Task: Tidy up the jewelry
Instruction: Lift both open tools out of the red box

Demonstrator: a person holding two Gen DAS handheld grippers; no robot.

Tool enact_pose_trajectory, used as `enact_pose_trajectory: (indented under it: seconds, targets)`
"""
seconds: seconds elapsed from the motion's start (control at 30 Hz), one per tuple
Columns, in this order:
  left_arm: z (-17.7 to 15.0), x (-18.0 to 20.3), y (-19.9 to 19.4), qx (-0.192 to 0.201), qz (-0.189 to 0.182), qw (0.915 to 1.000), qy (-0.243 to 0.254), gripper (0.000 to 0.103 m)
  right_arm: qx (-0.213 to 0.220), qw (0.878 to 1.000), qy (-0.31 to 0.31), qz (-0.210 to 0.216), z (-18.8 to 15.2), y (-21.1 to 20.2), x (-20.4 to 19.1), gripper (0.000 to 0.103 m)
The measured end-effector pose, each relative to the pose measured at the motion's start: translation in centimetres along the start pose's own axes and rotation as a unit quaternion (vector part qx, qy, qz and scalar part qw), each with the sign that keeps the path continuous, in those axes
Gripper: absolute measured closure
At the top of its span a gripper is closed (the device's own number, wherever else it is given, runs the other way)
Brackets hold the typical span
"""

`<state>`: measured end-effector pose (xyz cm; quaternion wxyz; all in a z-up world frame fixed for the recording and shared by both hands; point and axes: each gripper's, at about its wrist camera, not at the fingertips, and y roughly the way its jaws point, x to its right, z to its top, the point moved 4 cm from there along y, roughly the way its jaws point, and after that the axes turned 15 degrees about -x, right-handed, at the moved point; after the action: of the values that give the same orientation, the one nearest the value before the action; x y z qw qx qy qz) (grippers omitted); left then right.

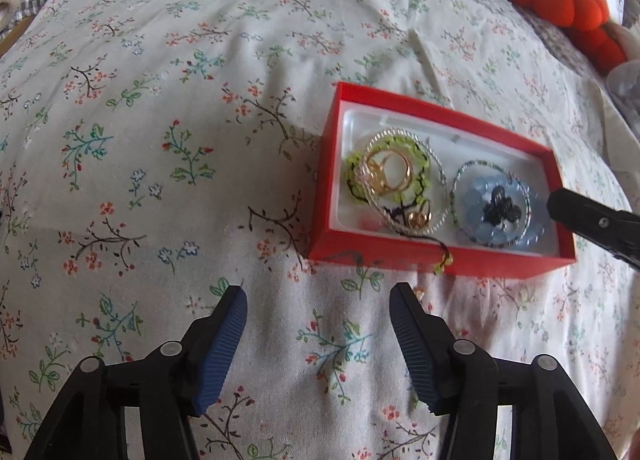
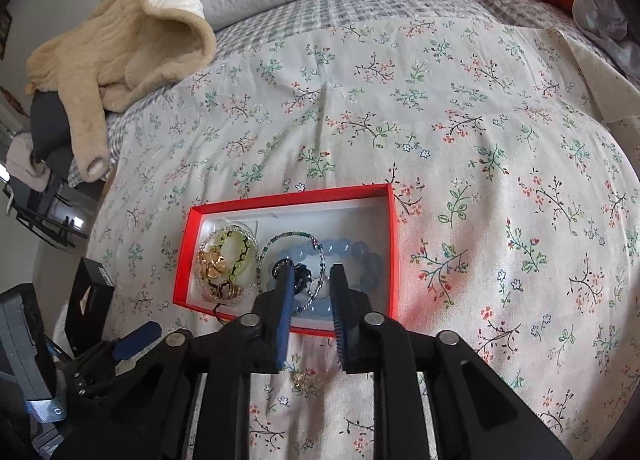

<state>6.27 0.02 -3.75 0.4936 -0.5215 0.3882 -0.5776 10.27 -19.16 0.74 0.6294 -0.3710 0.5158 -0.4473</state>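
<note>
Lower centre of the right wrist view, the right gripper [image 2: 310,280] hangs part-open over the red box [image 2: 394,252], nothing pinched, apparently after dropping jewelry [image 2: 320,256] inside; the left gripper [image 1: 318,292] waits open and empty at bottom frame.

A bed under a floral sheet [image 2: 460,131] carries a red box [image 2: 394,244] and a beige garment [image 2: 132,39].
</note>
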Motion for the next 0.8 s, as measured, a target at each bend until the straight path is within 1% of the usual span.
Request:
enact_pose_trajectory:
  seconds: [0.03, 0.1, 0.17, 0.27, 0.4, 0.5, 0.57, 0.67, 0.8]
  targets:
    - [-0.2, 0.1, 0.2, -0.003, 0.002, 1.0, 0.004, 0.037, -0.001, 1.0, -0.001, -0.002, -0.4, -0.2, 0.0, 0.069]
    - [-0.6, 0.5, 0.9, -0.011, 0.008, 0.9998, 0.015, 0.034, -0.001, 1.0, -0.003, -0.013, -1.1, -0.7, 0.1, 0.05]
    - [-1.1, 0.7, 1.5, -0.019, 0.011, 0.9995, 0.022, 0.032, -0.006, 1.0, -0.005, -0.024, -2.0, -0.9, 0.2, 0.046]
    - [-1.6, 1.1, 2.7, -0.036, 0.01, 0.9987, 0.036, 0.032, -0.023, 0.999, -0.013, -0.042, -3.4, -0.6, 0.6, 0.045]
    - [-1.7, 1.1, 3.3, -0.029, 0.012, 0.9981, 0.053, 0.032, -0.039, 0.996, -0.021, -0.072, -4.6, 0.0, 1.4, 0.045]
    - [-1.6, 0.9, 3.6, -0.027, 0.01, 0.9977, 0.062, 0.032, -0.043, 0.996, -0.015, -0.076, -5.4, 0.6, 2.1, 0.045]
    - [-1.6, 0.6, 3.7, -0.022, 0.017, 0.9971, 0.071, 0.032, -0.048, 0.996, -0.019, -0.078, -5.9, 1.1, 2.1, 0.045]
    - [-1.9, -0.1, 3.6, -0.017, 0.034, 0.9964, 0.076, 0.032, -0.057, 0.993, -0.04, -0.091, -6.8, 1.8, 1.8, 0.045]
    - [-2.5, -1.4, 3.1, -0.019, 0.036, 0.9967, 0.07, 0.032, -0.078, 0.99, -0.07, -0.091, -8.1, 3.3, 0.8, 0.045]
